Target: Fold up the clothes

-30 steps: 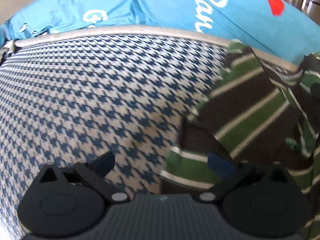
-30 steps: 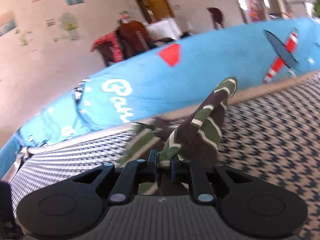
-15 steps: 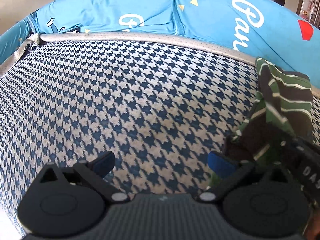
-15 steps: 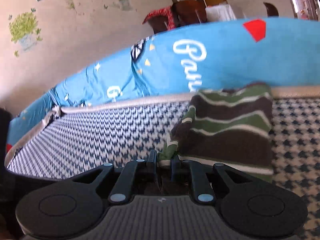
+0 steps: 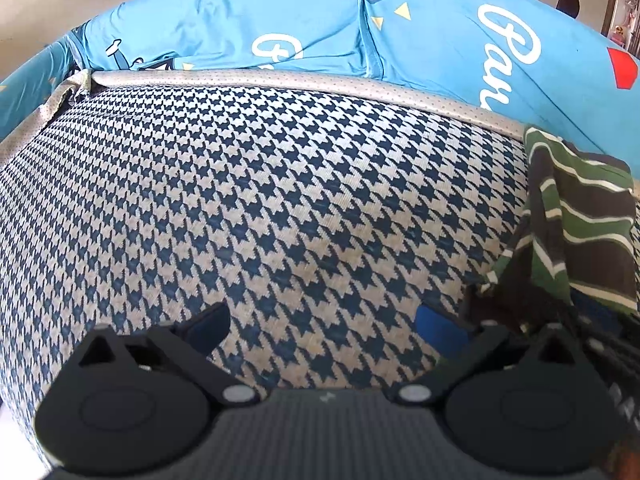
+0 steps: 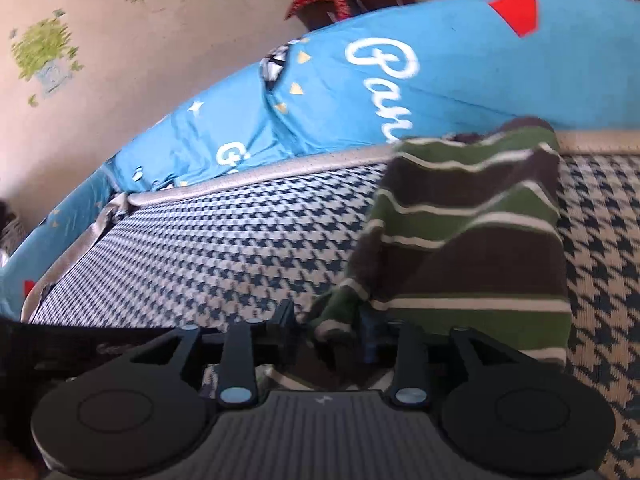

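Our right gripper (image 6: 326, 330) has its fingers pinched on the near corner of the green-and-brown striped garment (image 6: 472, 240). Our left gripper (image 5: 322, 322) stands wide apart, holding nothing, over bare houndstooth cushion (image 5: 280, 200). The garment lies as a fairly compact, layered panel on the seat near the back edge, so we judge at least one fold made, though edges look uneven and the pinched corner remains raised. Behind runs the blue printed cover (image 5: 300, 32); nothing blocks the cushion.

left gripper (image 5: 322, 326): fingers spread wide | right gripper (image 6: 330, 330): fingers apparently parted, gap partly hidden
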